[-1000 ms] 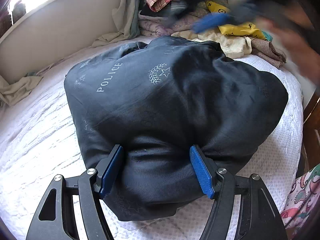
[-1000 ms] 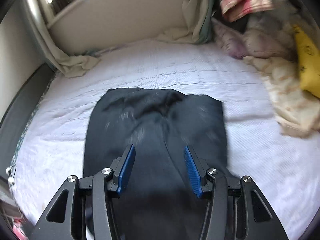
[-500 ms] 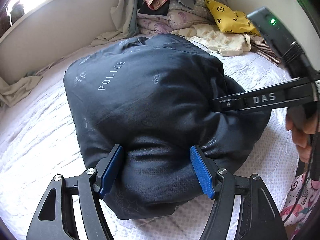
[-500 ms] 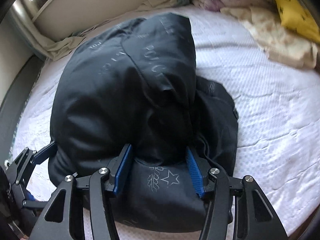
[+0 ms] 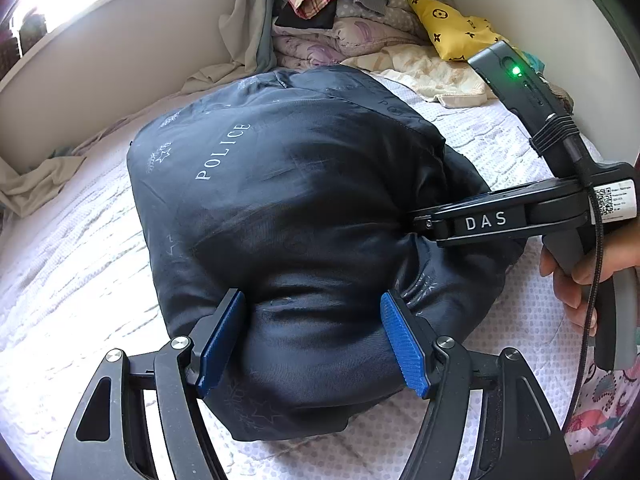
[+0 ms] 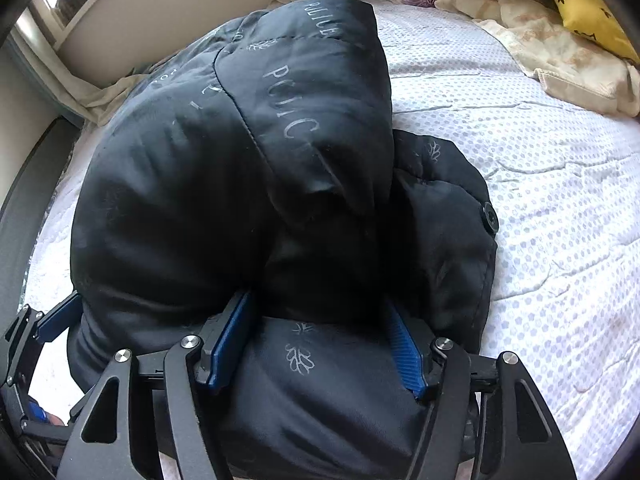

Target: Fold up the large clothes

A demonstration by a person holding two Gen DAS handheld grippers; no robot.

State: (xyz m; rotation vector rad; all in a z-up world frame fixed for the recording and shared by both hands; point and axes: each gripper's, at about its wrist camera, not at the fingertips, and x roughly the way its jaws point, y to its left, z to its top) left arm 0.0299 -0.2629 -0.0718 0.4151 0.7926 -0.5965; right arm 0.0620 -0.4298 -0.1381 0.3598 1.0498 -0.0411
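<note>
A bulky dark navy padded jacket (image 5: 288, 216) printed with "POLICE" lies bunched on a white bed (image 5: 60, 280); it fills the right wrist view (image 6: 224, 168) too. My left gripper (image 5: 314, 338) is open, its blue pads (image 5: 222, 336) straddling the jacket's near edge and pressing into it. My right gripper (image 6: 316, 342) is open too, pads (image 6: 230, 334) astride a thick fold on the jacket's right side. It shows from the side in the left wrist view (image 5: 424, 226). The left gripper shows at the lower left of the right wrist view (image 6: 48, 324).
A heap of mixed clothes and bedding (image 5: 352, 20) with a yellow patterned cushion (image 5: 452, 32) lies at the bed's far end. A pale curved headboard wall (image 5: 120, 60) runs behind. A beige cloth (image 5: 36, 184) lies at the left edge.
My right gripper swung down from above and pushed into the jacket's right side, then stayed there. The left gripper held its place; the jacket bunched up higher.
</note>
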